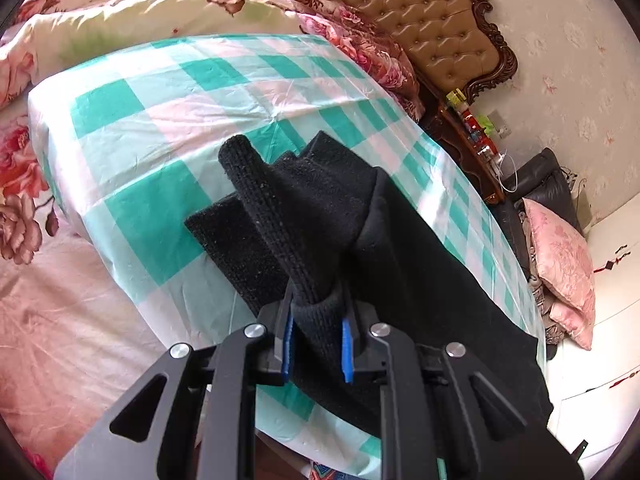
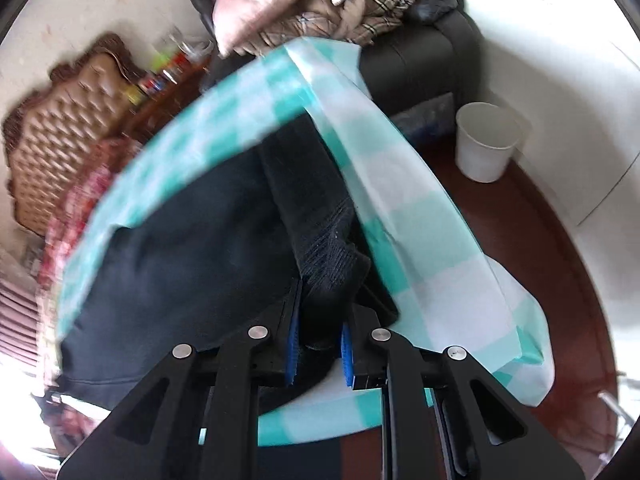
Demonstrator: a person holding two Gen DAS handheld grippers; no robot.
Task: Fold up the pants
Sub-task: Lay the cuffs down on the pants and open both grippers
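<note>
Black pants (image 1: 320,216) lie on a green and white checked cloth (image 1: 160,120) spread over the bed. My left gripper (image 1: 317,312) is shut on a ribbed edge of the pants and lifts it above the cloth; the fabric stands up in a bunch in front of the blue pads (image 1: 347,350). In the right wrist view the pants (image 2: 192,256) spread to the left, and my right gripper (image 2: 320,320) is shut on another ribbed edge near the cloth's corner (image 2: 400,184). This view is blurred by motion.
A floral quilt (image 1: 100,12) and tufted brown headboard (image 1: 432,20) lie beyond the cloth. A bedside stand with small items (image 1: 476,136), a dark chair with pink cushions (image 1: 560,256) and a white bin (image 2: 486,140) on the dark floor stand to the side.
</note>
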